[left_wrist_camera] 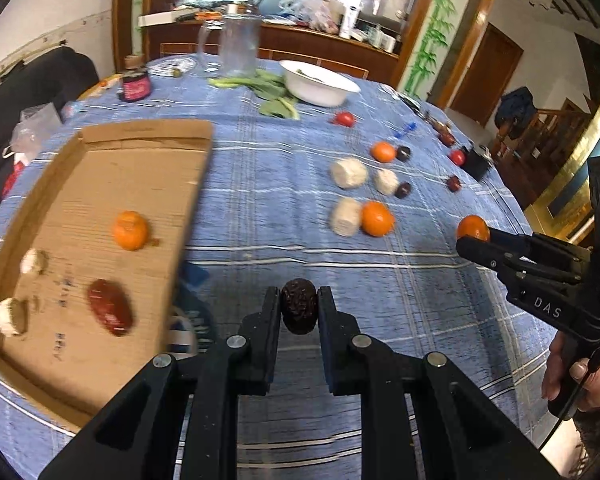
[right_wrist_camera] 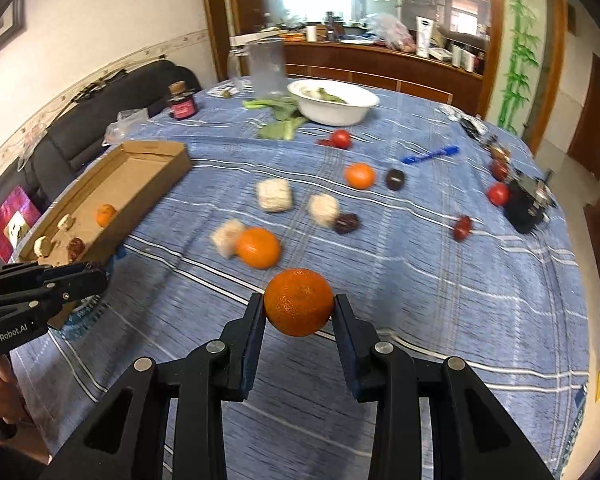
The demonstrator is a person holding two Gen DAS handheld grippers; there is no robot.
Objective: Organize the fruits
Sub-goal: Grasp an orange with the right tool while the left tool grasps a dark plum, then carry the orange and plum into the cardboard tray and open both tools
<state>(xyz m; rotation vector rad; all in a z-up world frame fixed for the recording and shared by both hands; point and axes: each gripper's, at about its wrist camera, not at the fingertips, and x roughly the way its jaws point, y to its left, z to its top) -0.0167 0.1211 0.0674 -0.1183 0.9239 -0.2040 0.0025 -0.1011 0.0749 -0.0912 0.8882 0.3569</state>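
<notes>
**Both grippers carry fruit above a blue plaid table**

A blue plaid tablecloth point(right_wrist_camera: 440, 280) covers a large table whose far edge curves past a white bowl point(right_wrist_camera: 334, 101) and whose right edge drops off beside a small black box point(right_wrist_camera: 524, 204). The widest bare stretch of cloth lies in the near middle, between the cardboard tray point(left_wrist_camera: 148, 184) on the left and the scattered fruit farther back on the right.

The tray sits near the table's left edge. It holds a tangerine point(left_wrist_camera: 130, 230), a red date point(left_wrist_camera: 110, 306) and two pale round pieces near its low left wall.

Both grippers angle downward over the near cloth, side by side and well apart. A hand point(left_wrist_camera: 580, 376) wraps the right tool's handle at the frame's right edge.

The left gripper point(left_wrist_camera: 299, 312) pinches a dark wrinkled date point(left_wrist_camera: 299, 311), with both pads pressed on its sides, just right of the tray's near corner.

The right gripper point(right_wrist_camera: 299, 308) pinches an orange tangerine point(right_wrist_camera: 299, 301) by its sides, above bare cloth.

Loose on the cloth beyond lie two more tangerines, three pale blocks, several dark dates and small red fruits.
</notes>
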